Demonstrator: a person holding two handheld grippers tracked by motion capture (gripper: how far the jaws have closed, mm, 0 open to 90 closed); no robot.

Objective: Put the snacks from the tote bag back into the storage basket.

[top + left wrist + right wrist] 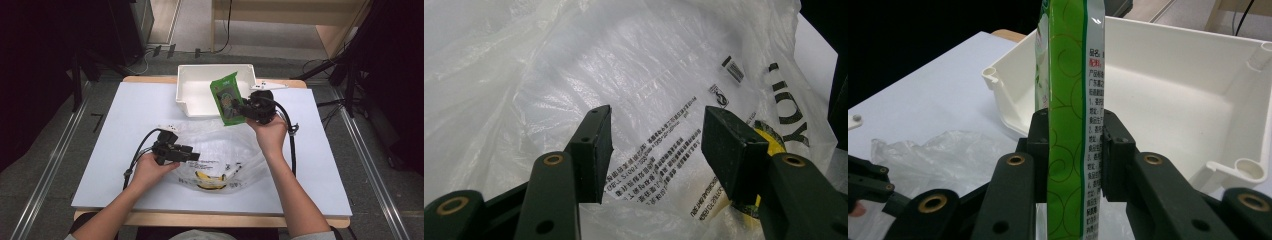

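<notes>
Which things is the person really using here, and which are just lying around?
In use:
- green packet, clamped in the right hand-held gripper
- white bin behind it
- plastic bag, under the open left hand-held gripper

Lying about:
- small white piece beside the bin

A green snack packet stands upright above the white bin's near edge. A clear plastic bag lies crumpled on the table.

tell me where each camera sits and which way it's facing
High view: fixed above the person's side, looking forward and down on the table; both forearms, left claw and right claw show.
Left gripper view: rides the left claw, looking along its open jaws at the plastic bag.
Right gripper view: rides the right claw, shut on the green packet, facing the white bin.
Shared: the high and right gripper views both show packet and bin.
</notes>
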